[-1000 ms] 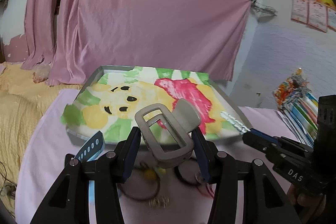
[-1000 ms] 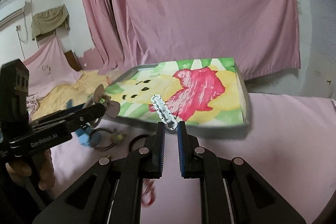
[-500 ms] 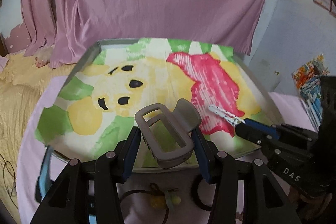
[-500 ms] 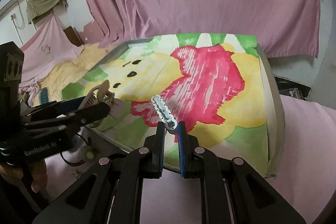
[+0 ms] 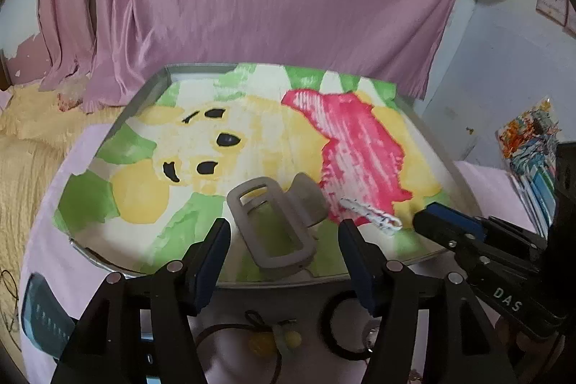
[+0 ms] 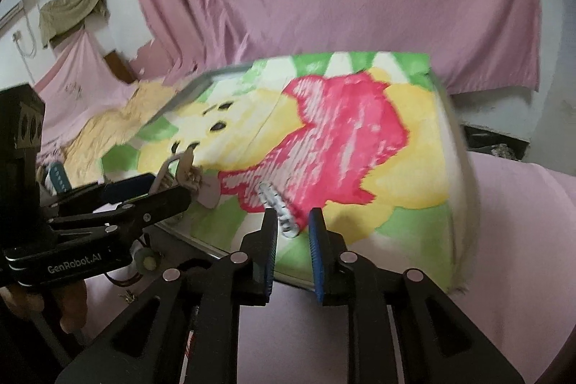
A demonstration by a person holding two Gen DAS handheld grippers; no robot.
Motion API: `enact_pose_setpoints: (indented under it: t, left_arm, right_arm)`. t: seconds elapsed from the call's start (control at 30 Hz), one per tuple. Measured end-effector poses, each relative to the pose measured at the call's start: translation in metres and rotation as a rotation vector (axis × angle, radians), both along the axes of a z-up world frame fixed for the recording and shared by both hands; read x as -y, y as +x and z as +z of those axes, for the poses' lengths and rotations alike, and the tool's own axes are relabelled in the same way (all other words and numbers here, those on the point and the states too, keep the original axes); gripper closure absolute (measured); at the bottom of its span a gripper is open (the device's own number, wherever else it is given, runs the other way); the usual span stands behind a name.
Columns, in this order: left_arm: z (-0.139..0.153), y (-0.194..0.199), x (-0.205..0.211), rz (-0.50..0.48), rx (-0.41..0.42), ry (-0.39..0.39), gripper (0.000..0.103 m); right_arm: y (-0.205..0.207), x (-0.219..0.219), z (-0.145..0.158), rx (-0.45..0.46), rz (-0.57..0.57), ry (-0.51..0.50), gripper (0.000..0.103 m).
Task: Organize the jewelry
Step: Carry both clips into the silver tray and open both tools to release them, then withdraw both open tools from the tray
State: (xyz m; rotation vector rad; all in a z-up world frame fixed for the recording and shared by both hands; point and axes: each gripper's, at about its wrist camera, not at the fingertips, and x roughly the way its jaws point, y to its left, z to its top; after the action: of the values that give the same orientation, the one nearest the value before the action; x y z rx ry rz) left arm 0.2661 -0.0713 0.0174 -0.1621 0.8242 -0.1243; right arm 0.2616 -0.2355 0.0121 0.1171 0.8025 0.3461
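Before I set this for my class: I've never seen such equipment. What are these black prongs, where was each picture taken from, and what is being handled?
There is no robot here. A person holds a two-finger gripper in each hand, and each gripper has a wide-angle camera looking along its fingers. One picture is the left gripper's view, the other the right gripper's.

Both look down at a tray lined with a cartoon-print cloth. A grey claw hair clip lies on the cloth between the left fingers, and a small silver clip sits between the right ones. Both sets of jaws have just been opening, so neither clip looks gripped.

A beaded hair tie waits in front of the tray.
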Motion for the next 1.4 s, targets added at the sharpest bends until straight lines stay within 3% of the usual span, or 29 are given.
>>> enact_pose_setpoints:
  t: [0.07,0.13,0.23,0.3,0.37,0.53,0.77,1.0,1.4]
  left_arm:
    - [0.005,-0.006,0.001,0.0,0.031,-0.014,0.036]
    - [0.012,-0.015,0.001,0.004,0.08,-0.024,0.029]
    - [0.021,-0.031,0.002,0.002,0.147,-0.034,0.023]
    - [0.027,-0.045,0.002,0.007,0.2,-0.032,0.013]
    - [0.033,-0.061,0.001,0.02,0.261,-0.031,0.003]
    - [0.041,-0.099,-0.004,0.04,0.388,-0.018,0.0]
    - [0.043,-0.146,-0.018,0.067,0.49,0.006,0.0]
    - [0.036,-0.181,-0.033,0.082,0.516,0.045,0.0]
    - [0.012,-0.196,-0.06,0.107,0.439,0.078,0.0]
  right_arm:
    - [-0.012,0.009,0.007,0.047,-0.042,0.018,0.068]
    - [-0.027,0.018,0.013,0.103,-0.084,0.032,0.059]
    - [-0.048,0.029,0.022,0.174,-0.136,0.044,0.056]
    - [-0.064,0.036,0.028,0.219,-0.167,0.06,0.047]
    - [-0.079,0.04,0.032,0.262,-0.193,0.065,0.027]
    - [-0.114,0.043,0.041,0.354,-0.237,0.064,0.008]
    - [-0.159,0.037,0.043,0.449,-0.262,0.078,0.006]
    - [-0.201,0.023,0.039,0.498,-0.257,0.062,0.005]
    - [-0.211,-0.014,0.011,0.387,-0.156,-0.003,0.005]
